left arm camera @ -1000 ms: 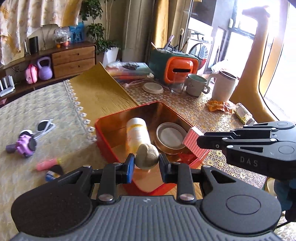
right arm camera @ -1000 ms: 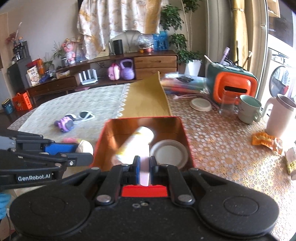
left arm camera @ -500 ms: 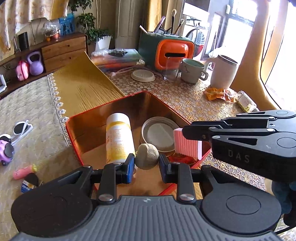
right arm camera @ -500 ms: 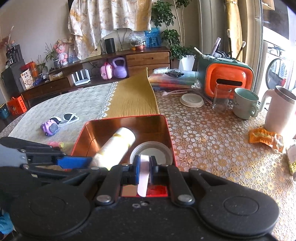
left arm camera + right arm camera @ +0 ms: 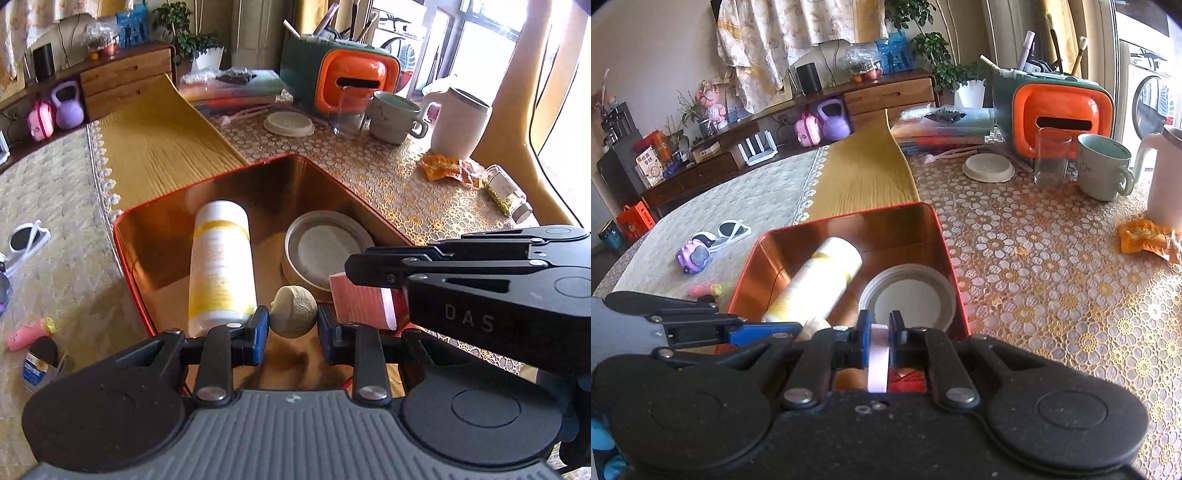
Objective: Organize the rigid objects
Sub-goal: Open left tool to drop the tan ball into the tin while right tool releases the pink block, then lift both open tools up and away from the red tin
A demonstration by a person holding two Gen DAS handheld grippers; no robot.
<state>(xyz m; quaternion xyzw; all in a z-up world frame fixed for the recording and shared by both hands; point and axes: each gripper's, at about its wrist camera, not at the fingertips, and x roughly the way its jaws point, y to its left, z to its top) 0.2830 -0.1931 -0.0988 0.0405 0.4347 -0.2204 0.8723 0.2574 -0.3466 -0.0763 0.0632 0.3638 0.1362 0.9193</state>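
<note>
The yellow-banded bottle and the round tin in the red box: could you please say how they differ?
The yellow-banded bottle is a tall cylinder lying on its side; the round tin is low, flat and wide. The bottle is white and yellow; the tin is grey-rimmed. Both rest inside the red box.

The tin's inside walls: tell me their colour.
Shiny copper-gold inside the tin, with a red rim; clearest in the left wrist view.

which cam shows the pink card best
Left wrist: the pink card shows its broad ribbed face in the right gripper. Right wrist shows only its thin edge between the fingers.
</note>
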